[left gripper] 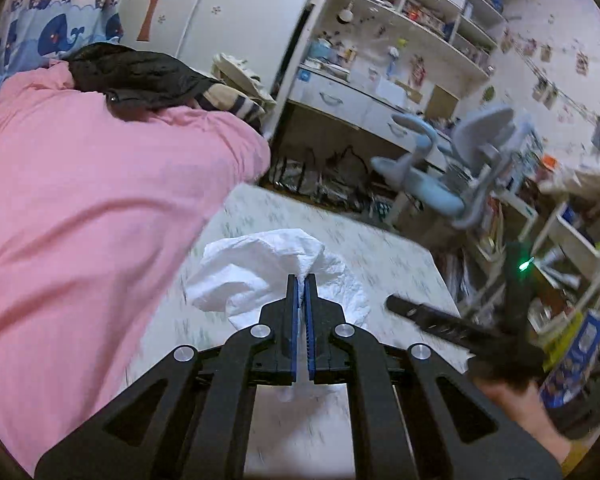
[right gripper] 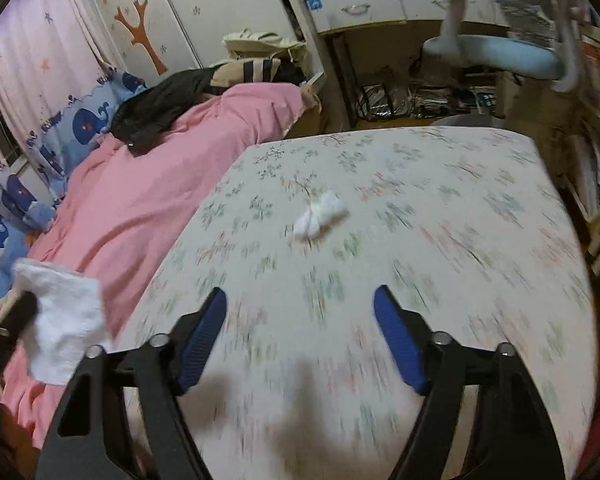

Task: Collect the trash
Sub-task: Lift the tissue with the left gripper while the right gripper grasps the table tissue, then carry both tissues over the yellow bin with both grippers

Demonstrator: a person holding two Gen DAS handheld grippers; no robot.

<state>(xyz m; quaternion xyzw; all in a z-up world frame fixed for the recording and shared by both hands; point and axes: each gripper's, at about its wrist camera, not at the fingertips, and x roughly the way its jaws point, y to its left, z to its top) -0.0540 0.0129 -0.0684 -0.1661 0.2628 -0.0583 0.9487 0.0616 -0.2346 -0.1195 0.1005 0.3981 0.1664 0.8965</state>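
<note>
My left gripper (left gripper: 302, 280) is shut on a crumpled white tissue (left gripper: 260, 272) and holds it above the flower-patterned mattress (left gripper: 380, 248). That tissue also shows at the far left of the right wrist view (right gripper: 64, 320), hanging from the left gripper. My right gripper (right gripper: 300, 300) is open and empty, low over the mattress (right gripper: 440, 200). A second small wadded white tissue (right gripper: 318, 214) lies on the mattress ahead of the right gripper, between and beyond its fingers. The right gripper also shows in the left wrist view (left gripper: 440, 320) at the right.
A pink quilt (right gripper: 160, 184) covers the bed's left side with black clothing (right gripper: 160, 100) on it. Beyond the bed's far edge stand a white desk (right gripper: 360, 8), a blue chair (right gripper: 500, 52) and cluttered shelves (left gripper: 420, 12).
</note>
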